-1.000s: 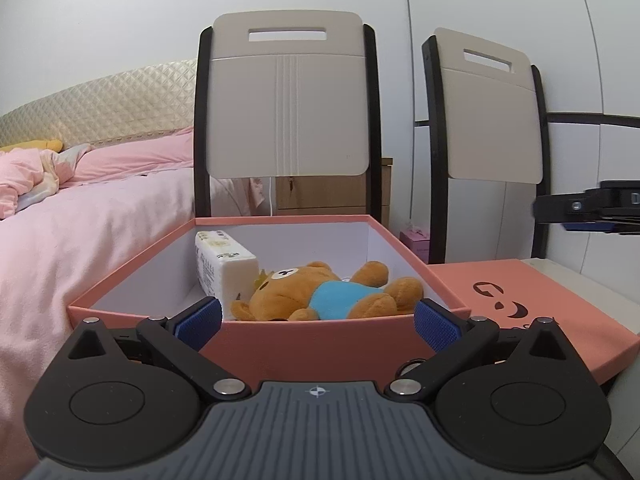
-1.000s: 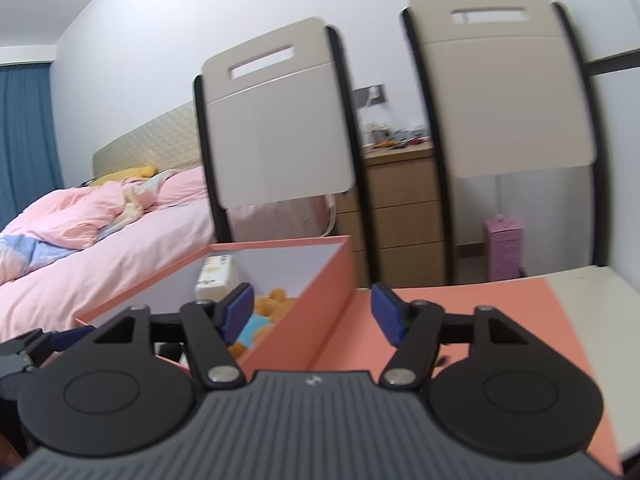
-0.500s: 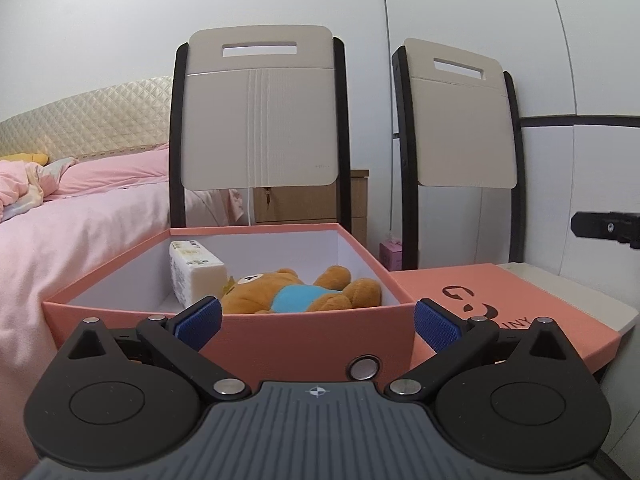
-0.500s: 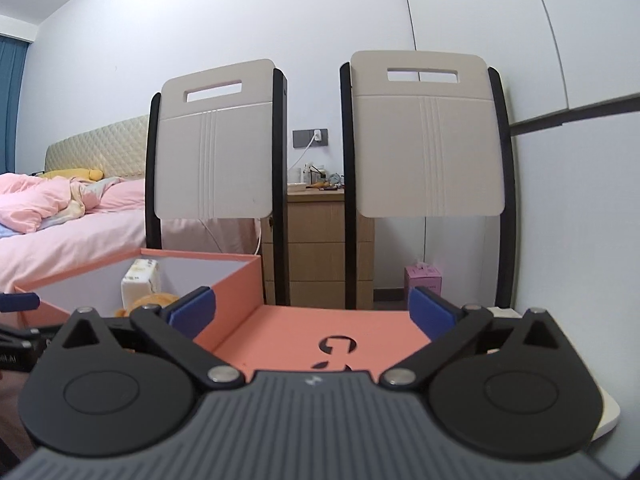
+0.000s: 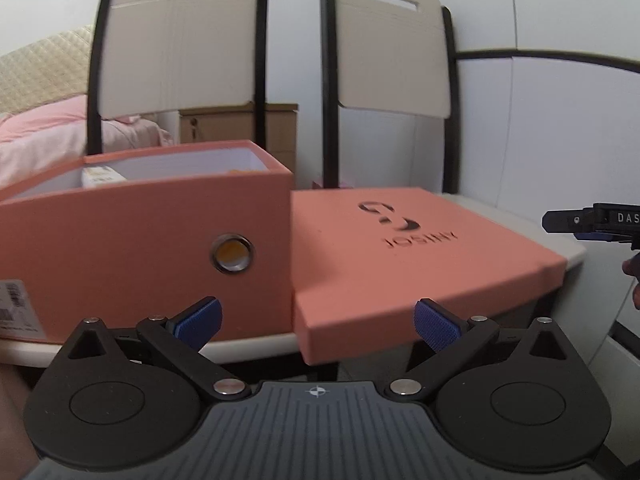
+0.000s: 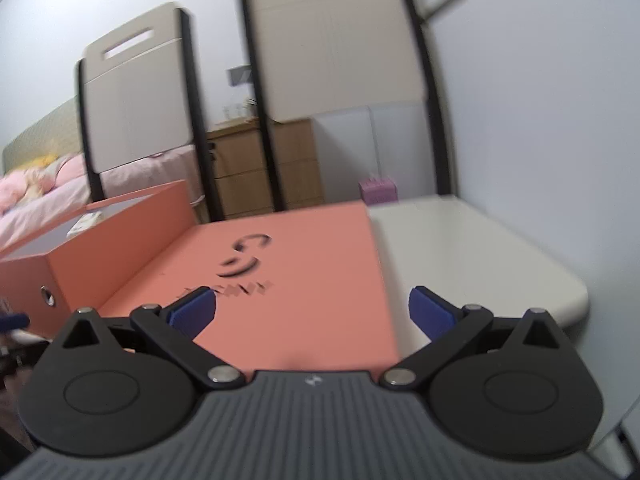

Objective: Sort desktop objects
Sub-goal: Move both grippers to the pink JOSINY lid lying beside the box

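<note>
Box open, lid flat beside it, both my grippers wide and holding nothing

The pink box [image 5: 140, 248] sits on the white surface [image 6: 472, 248] with a white pack [image 5: 100, 174] peeking over its rim. The lid [image 6: 288, 280] lies flat, touching the box's right side, one corner hanging past the surface edge. I think the lid is light, stiff card, a bit smooth, so its thin edge is the spot to pinch. My left hand-held gripper [image 5: 318, 320] and right hand-held gripper [image 6: 312, 314] are spread wide, empty.
</note>
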